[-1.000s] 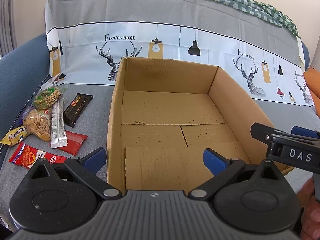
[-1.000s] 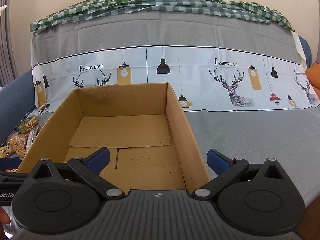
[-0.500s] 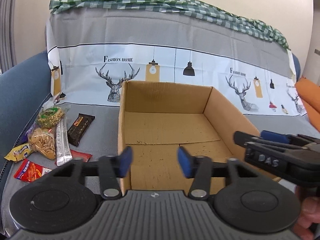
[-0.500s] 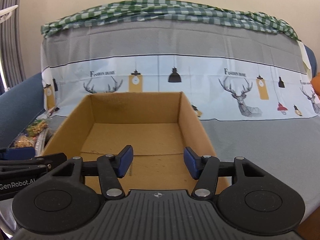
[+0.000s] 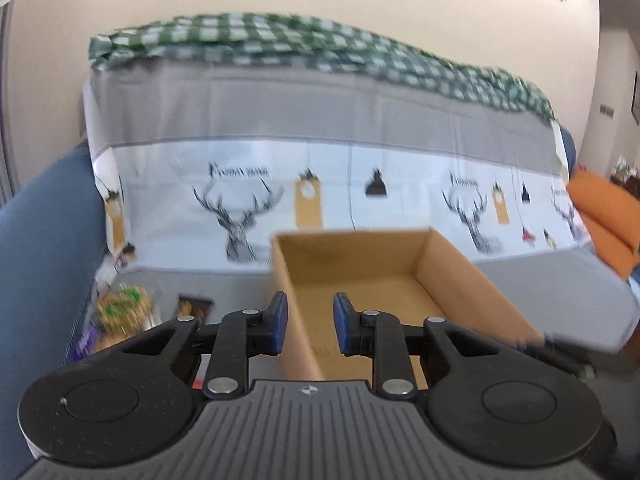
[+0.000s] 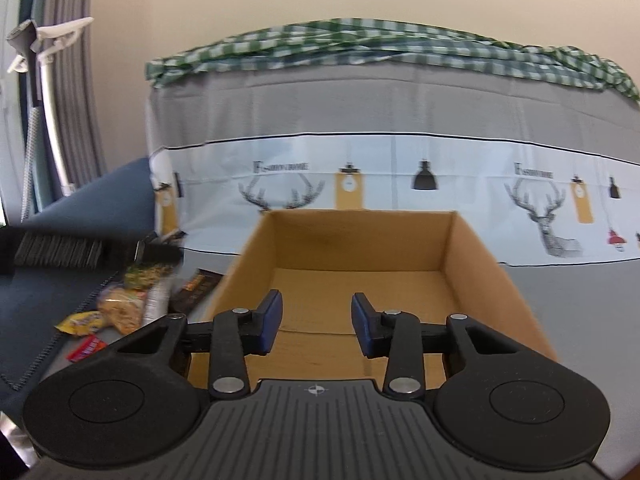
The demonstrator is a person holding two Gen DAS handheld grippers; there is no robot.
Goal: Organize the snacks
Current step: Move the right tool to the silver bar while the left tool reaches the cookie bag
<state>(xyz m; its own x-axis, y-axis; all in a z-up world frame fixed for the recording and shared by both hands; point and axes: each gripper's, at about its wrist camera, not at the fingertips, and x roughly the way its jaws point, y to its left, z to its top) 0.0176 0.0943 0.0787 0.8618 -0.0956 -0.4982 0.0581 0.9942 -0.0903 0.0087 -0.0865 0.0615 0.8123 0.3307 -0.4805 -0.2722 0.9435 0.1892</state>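
Far left, on the grey sofa cover [image 6: 580, 300]: a loose cluster of snack packets [image 6: 120, 308]. It holds a clear bag of green-and-yellow nuts [image 5: 124, 304], a yellow wrapper [image 6: 80, 322], a red wrapper [image 6: 86, 348] and a dark brown chocolate bar [image 6: 198, 286], all just left of the box.

Centre: an open brown cardboard box [image 6: 256, 256] on the seat, nothing inside it.

Left gripper [image 5: 307, 322]: blue pads [image 5: 278, 320] a narrow gap apart, having just been closing. The box's left wall appears between them from this view; contact cannot be told, as the view is blurred.

Right gripper [image 6: 317, 326]: blue pads [image 6: 270, 318] somewhat wider apart, also just closing, with nothing gripped and the box floor beyond.

Far right: an orange cushion [image 5: 604, 220]. Behind: a deer-print cloth [image 6: 400, 196] and a green checked cloth [image 6: 360, 44] on top.
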